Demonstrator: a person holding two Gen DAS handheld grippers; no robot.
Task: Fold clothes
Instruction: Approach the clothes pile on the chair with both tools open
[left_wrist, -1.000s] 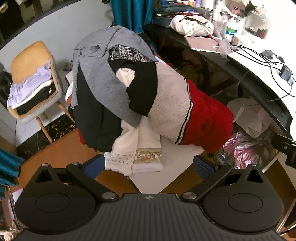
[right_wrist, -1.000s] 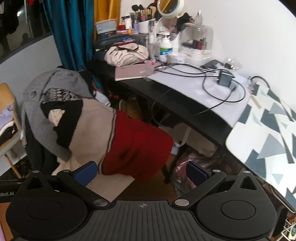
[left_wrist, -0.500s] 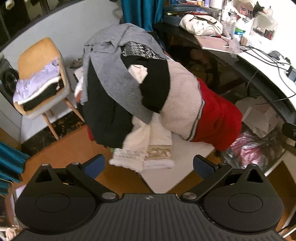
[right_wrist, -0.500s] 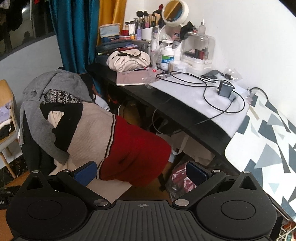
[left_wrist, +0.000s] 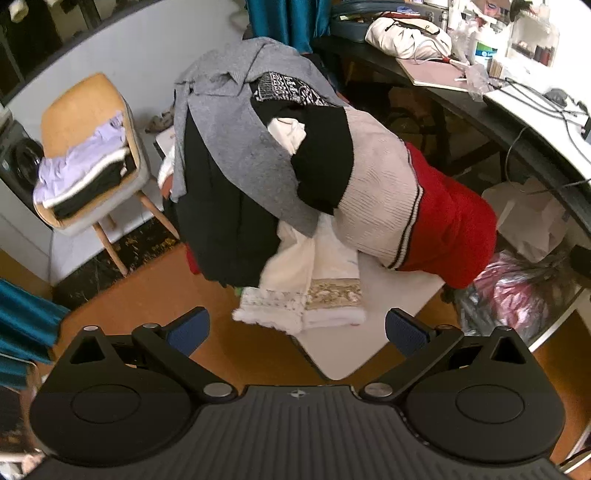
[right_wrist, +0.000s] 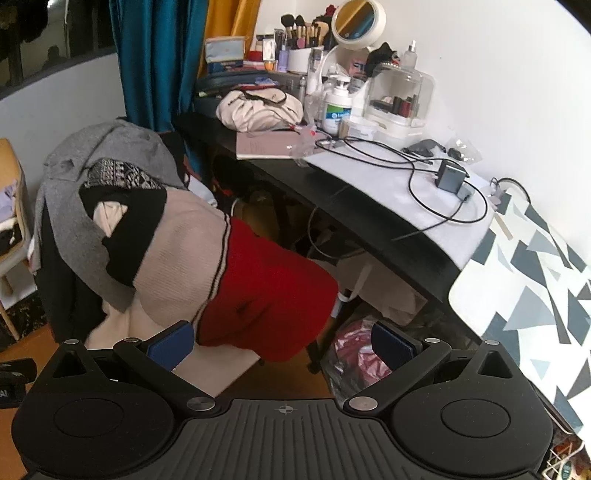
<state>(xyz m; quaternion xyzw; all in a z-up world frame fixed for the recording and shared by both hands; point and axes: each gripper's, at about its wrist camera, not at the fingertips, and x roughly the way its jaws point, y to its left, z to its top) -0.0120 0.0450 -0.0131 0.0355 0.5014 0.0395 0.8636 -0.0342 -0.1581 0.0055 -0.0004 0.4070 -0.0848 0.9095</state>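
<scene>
A heap of unfolded clothes (left_wrist: 288, 177) lies on a white chair seat (left_wrist: 354, 325): a grey garment (left_wrist: 229, 122), a black one (left_wrist: 221, 229), cream trousers (left_wrist: 317, 295) and a black, beige and red sweater (left_wrist: 413, 218). The same sweater (right_wrist: 236, 266) fills the left of the right wrist view. My left gripper (left_wrist: 297, 328) is open and empty, just short of the cream hems. My right gripper (right_wrist: 282, 343) is open and empty, close to the sweater's red end.
A wooden stool (left_wrist: 77, 122) at the left carries a small stack of folded clothes (left_wrist: 85, 173). A black desk (right_wrist: 332, 192) with cables, cosmetics and a mirror runs along the right. A pink plastic bag (right_wrist: 354, 350) lies under it. A patterned board (right_wrist: 532, 295) stands at the right.
Both grippers have drifted slightly, so the heap has shifted right in the left view and sits a bit nearer in the right view. Both stay open and empty.
</scene>
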